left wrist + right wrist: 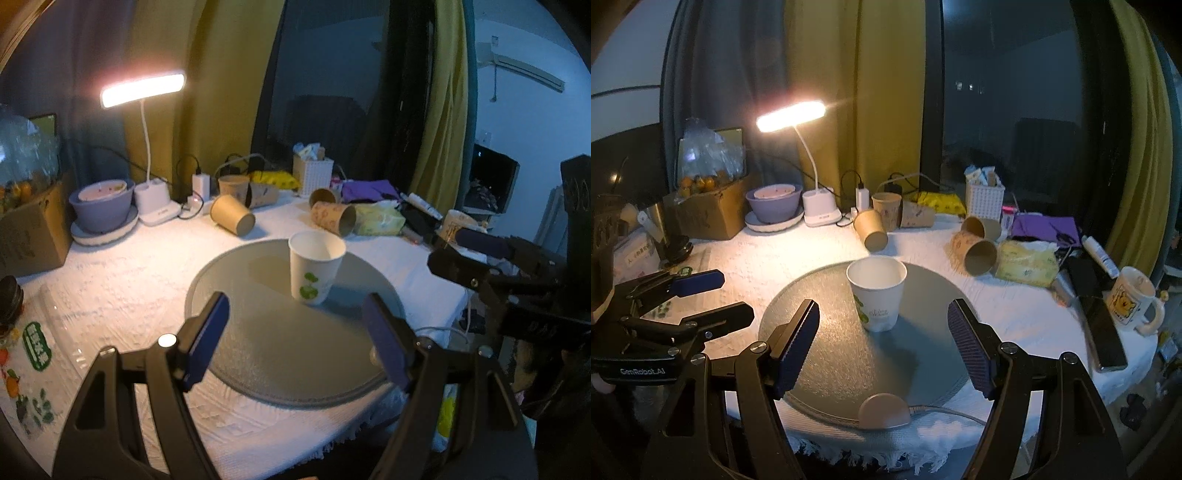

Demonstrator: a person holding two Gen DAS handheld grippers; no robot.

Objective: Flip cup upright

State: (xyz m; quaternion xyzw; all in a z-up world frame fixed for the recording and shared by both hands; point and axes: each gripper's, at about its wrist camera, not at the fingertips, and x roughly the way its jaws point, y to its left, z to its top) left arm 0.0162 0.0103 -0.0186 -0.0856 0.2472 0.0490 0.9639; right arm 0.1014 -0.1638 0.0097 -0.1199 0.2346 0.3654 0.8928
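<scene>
Right wrist view: a white paper cup (877, 297) with a green printed motif stands mouth-up near the middle of a round grey mat (820, 354) on a cloth-covered table (768, 258), its long axis close to vertical, leaning only as the fisheye bends it. The cup sits straight ahead of the right gripper (884, 341), apart from both blue-padded fingers, which are spread wider than the cup and touch nothing. The left gripper (713, 295) juts in from the left edge of that view, off the mat and well apart from the cup, so the right looks the nearer of the two. From the left wrist view the cup (315, 272) lies ahead and a little to the right of the left gripper (295, 345), whose jaws likewise gape and hold nothing; the right gripper (469, 254) shows at the frame's right side. Several brown paper cups (871, 229) lie tipped over beyond the mat, under a lit desk lamp (790, 116). By the look of it, the flip is done, and any coming move would be a withdrawal rather than a grasp.
</scene>
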